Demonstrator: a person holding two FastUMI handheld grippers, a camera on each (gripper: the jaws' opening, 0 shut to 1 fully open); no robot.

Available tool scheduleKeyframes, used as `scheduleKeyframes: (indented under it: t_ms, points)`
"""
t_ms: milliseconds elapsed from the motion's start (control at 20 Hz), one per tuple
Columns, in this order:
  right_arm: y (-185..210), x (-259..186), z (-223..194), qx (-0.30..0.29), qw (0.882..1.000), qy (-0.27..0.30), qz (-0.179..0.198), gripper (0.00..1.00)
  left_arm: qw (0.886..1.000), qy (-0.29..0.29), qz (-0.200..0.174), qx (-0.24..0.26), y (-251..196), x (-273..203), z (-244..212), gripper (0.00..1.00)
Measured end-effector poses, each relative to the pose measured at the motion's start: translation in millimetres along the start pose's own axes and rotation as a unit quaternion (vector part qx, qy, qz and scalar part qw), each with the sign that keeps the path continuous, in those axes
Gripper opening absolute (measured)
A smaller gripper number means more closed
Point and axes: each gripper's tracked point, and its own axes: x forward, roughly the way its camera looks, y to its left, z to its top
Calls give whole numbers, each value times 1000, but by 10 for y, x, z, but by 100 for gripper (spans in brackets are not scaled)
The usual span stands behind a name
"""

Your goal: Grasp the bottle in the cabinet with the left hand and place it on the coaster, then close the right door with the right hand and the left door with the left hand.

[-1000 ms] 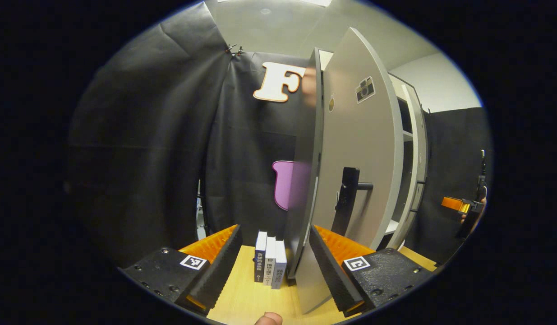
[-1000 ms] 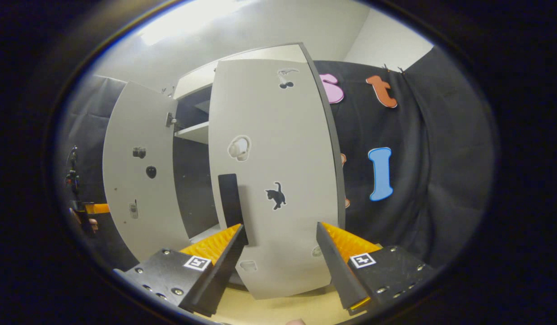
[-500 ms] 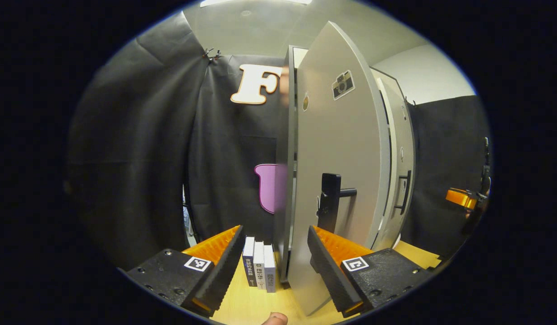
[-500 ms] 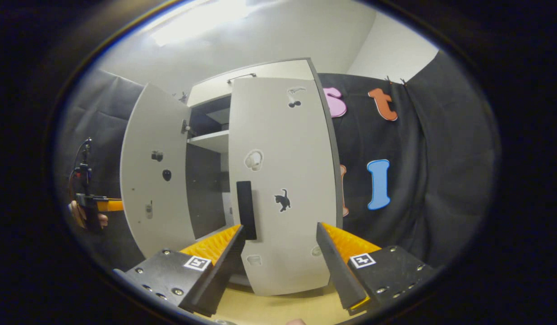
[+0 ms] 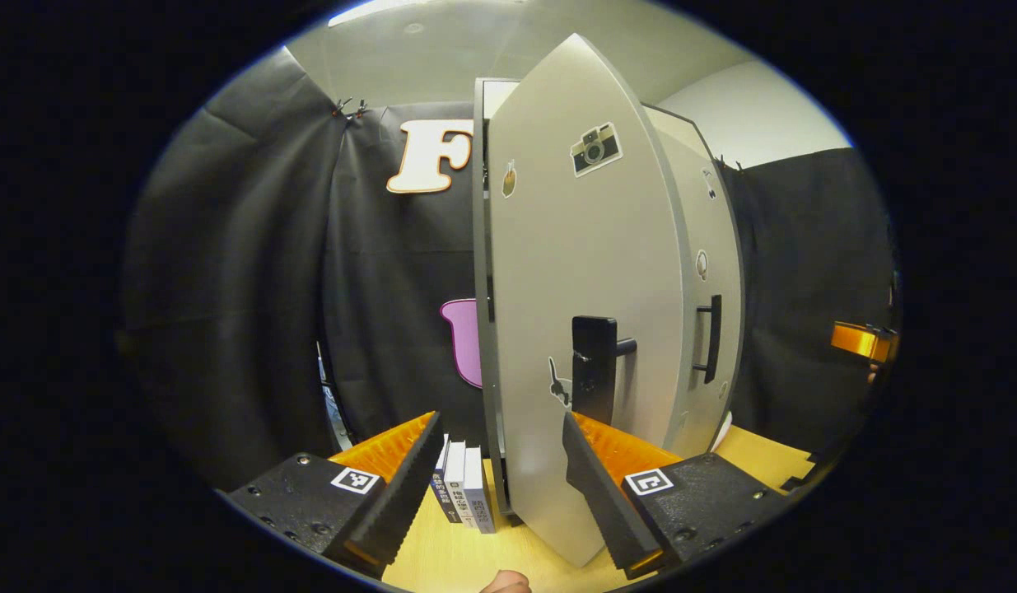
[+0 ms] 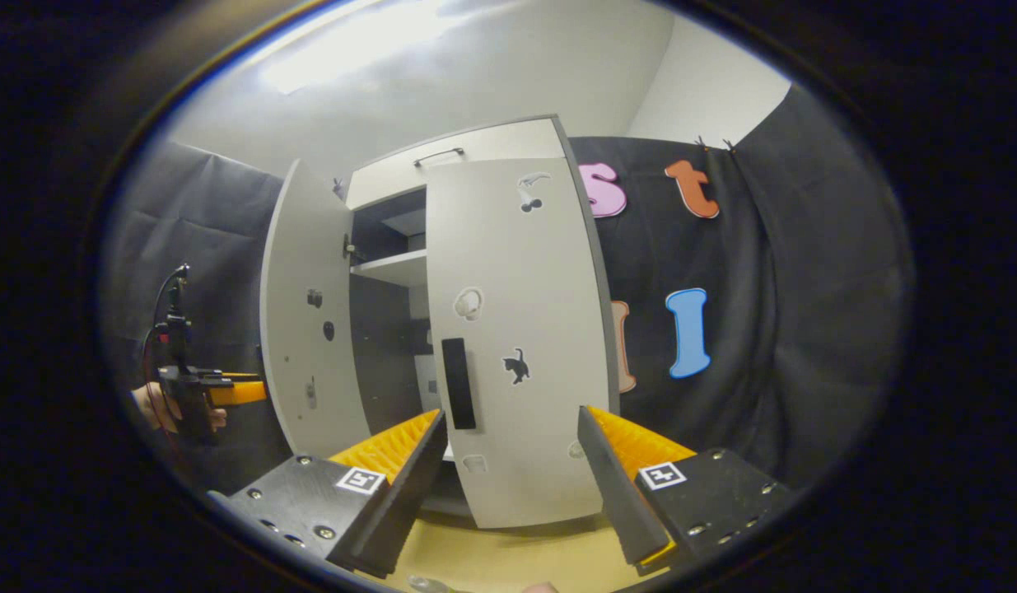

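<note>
Left gripper view: your left gripper (image 5: 500,482) has its jaws spread wide and empty, the left door (image 5: 582,329) standing between them, its lower edge just ahead of the right-hand finger. Whether a finger touches the panel, you cannot tell. Risk: if you push with the door edge inside the gap, the panel could wedge against a pad and twist the tool. The small books (image 5: 463,494) stand on the table (image 5: 450,560) just beside the door's hinge side; a low sweep could topple them. The black handle (image 5: 594,379) sits right above the right-hand finger and could snag it.

Right gripper view: your right gripper (image 6: 512,486) is likewise wide open and holds nothing, level, facing the right door (image 6: 524,329), which looks shut or nearly so. The left door is ajar, the shelf (image 6: 393,268) visible behind it. Bottle and coaster: position not legible in either view. A hand (image 6: 158,408) holds the other gripper at far left, near the left door.
</note>
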Motion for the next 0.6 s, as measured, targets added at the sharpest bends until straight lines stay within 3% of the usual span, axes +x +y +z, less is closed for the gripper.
scheduleKeyframes:
  t_ms: [100, 150, 200, 600]
  points:
    - [-33, -61, -11, 0, 1000, 4, -3, 96, 1000, 4, -4, -11, -100, 30, -7, 93]
    - [-61, -90, 2, 0, 1000, 3, -7, 96, 1000, 2, -5, -14, -142, 49, 1, 88]
    - [-74, -124, -10, -1, 1000, 5, -12, 96, 1000, 2, -4, -14, -172, 59, 7, 93]
    - [-42, -275, -43, -7, 1000, 16, -14, 96, 1000, -6, -4, -23, -395, 163, 16, 93]
